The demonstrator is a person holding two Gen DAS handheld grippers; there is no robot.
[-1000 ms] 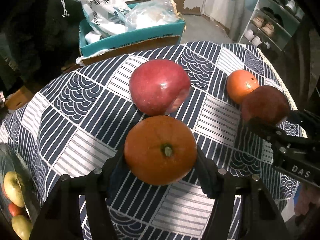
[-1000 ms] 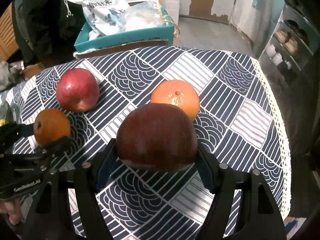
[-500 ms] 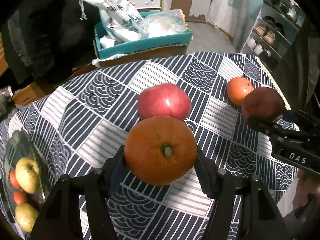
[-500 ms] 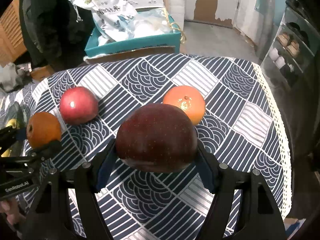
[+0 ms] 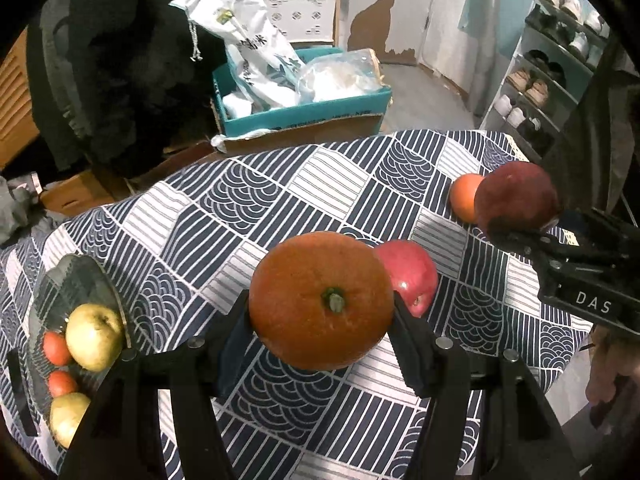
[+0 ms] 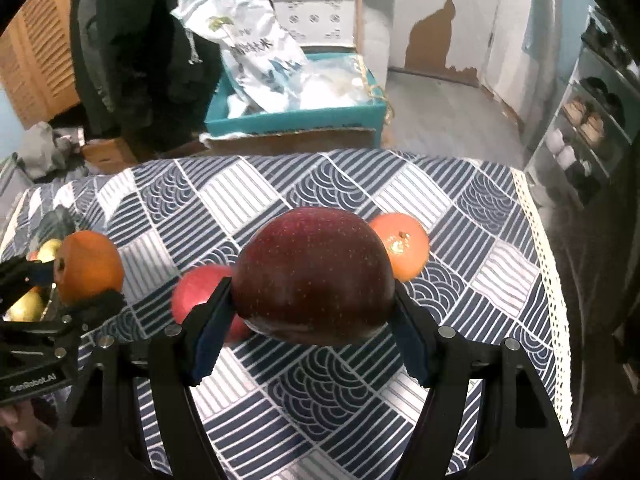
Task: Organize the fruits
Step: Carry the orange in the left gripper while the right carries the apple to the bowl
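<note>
My left gripper (image 5: 322, 314) is shut on an orange (image 5: 320, 300) and holds it above the patterned tablecloth (image 5: 280, 184). My right gripper (image 6: 314, 304) is shut on a dark red apple (image 6: 314, 276), also lifted off the cloth. A lighter red apple (image 5: 416, 276) and a second orange (image 5: 464, 196) lie on the cloth between the grippers. In the right wrist view that apple (image 6: 196, 292) is blurred behind the left finger and the orange (image 6: 404, 244) sits at the right. A glass bowl (image 5: 76, 280) at the far left holds yellow-green apples (image 5: 94, 336) and small red fruits (image 5: 56, 348).
A teal cardboard box (image 5: 304, 116) with white bags stands on the floor beyond the table's far edge. A shoe rack (image 5: 552, 60) stands at the right. The table's right edge has a lace trim (image 6: 548, 272). Dark clothing hangs at the back left.
Both grippers have risen and pulled back with their fruits. The left one has swung left, so the bowl shows more and the red apple now sits behind the held orange.
</note>
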